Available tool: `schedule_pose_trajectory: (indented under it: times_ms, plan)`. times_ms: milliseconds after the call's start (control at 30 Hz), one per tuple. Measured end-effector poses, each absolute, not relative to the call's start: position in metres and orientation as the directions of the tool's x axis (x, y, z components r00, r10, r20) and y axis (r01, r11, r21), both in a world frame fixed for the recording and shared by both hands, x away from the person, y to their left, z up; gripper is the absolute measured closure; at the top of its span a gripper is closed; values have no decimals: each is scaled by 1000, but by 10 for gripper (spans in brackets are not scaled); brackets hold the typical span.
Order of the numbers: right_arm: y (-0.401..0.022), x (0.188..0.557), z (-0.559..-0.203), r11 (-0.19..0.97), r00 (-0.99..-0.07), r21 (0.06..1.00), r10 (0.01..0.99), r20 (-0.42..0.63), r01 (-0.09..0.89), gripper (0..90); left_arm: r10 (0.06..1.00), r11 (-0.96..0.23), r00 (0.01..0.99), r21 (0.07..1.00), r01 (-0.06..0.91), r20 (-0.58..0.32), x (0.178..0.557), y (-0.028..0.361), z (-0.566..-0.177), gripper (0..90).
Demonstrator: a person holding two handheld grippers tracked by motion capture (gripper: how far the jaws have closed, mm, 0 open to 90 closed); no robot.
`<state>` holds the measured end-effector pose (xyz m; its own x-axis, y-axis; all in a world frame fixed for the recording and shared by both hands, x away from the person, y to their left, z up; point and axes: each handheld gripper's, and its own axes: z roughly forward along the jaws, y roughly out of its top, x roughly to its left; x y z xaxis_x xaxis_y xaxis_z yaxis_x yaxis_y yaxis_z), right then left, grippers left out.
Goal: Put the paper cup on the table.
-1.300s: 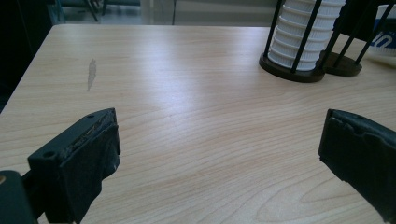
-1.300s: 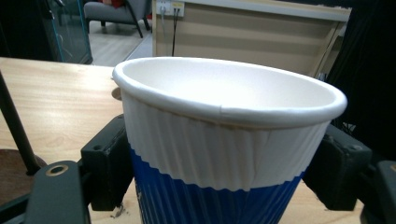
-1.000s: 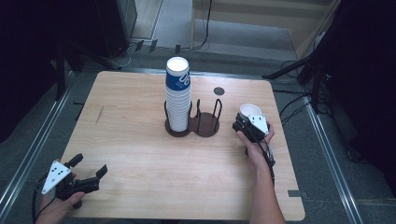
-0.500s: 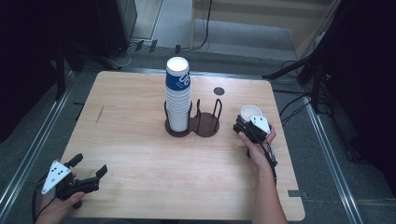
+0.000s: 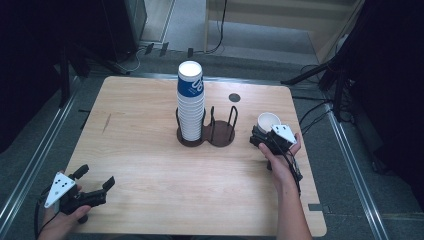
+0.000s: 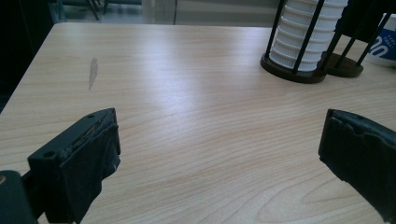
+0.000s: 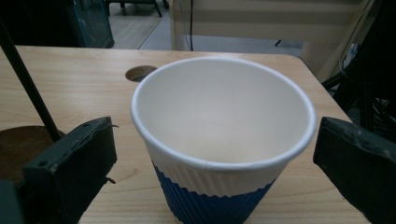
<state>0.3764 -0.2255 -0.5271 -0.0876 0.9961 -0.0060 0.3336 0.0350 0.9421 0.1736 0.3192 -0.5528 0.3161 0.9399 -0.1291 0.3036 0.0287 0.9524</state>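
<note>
While right gripper [image 5: 264, 131] jaws have just been opening, paper cup [image 5: 268, 122] stands upright between them, pads clear of both sides, cup resting on table [image 5: 150, 125] near right edge. White inside, blue ribbed sleeve below rim. Cup sits just right of dark two-slot cup holder [image 5: 207, 132]; tall cup stack [image 5: 190, 105] fills left slot. Left gripper [image 5: 95, 182] spread wide over bare wood at near-left corner, holding nothing.
</note>
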Motion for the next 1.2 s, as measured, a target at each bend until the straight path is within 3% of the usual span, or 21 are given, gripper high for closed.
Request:
schedule_pose_trajectory:
  times_ms: [767, 1200]
  plan:
    - [-262, 301, -499, 18, -122, 974, 992, 10, 226, 0, 943, 27, 309, 951, 307, -126, 174, 319, -553, 0]
    - [-281, 272, -510, 14, -102, 974, 995, 9, 228, 0, 943, 21, 310, 950, 312, -123, 174, 319, -552, 0]
